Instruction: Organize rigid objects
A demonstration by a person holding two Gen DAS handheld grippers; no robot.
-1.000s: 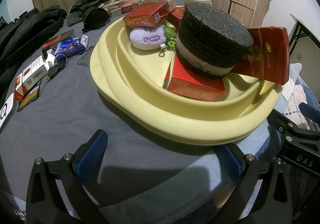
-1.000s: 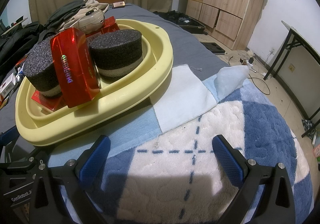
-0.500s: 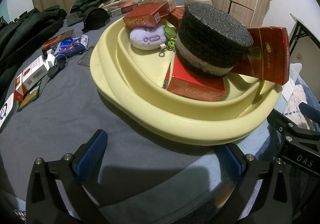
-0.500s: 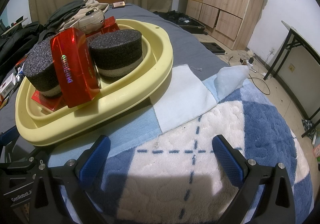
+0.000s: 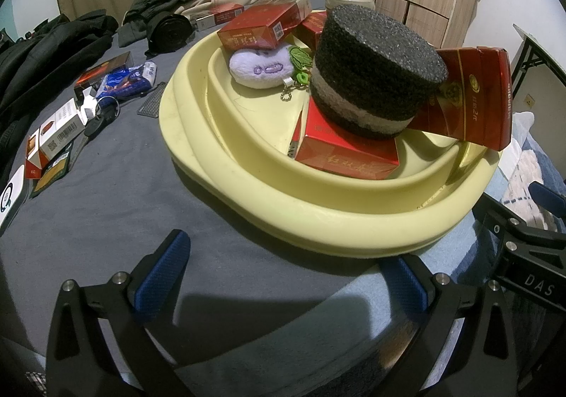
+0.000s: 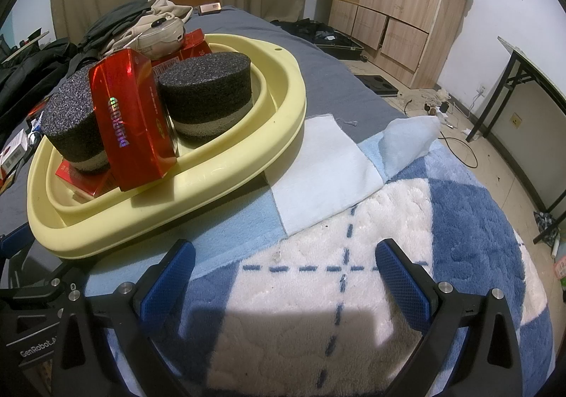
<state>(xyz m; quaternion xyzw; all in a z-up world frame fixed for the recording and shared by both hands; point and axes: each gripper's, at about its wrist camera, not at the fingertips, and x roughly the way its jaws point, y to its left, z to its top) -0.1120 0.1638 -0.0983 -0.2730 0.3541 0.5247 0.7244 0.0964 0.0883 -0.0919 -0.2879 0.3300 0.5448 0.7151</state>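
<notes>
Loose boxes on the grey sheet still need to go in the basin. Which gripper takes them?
Probably left. The left gripper is open over the grey sheet with the loose boxes ahead; the right gripper hangs over the blanket.

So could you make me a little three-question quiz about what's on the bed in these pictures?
1. True or false: the left tool is shut on a red box.
2. What does the nearer black foam cylinder rest on: (a) a flat red box, (b) the purple plush toy, (c) the grey sheet?
3. How many black foam cylinders show in the yellow basin from the right wrist view?

Key: 1 false, both tools are open and empty; 2 a; 3 two.
</notes>
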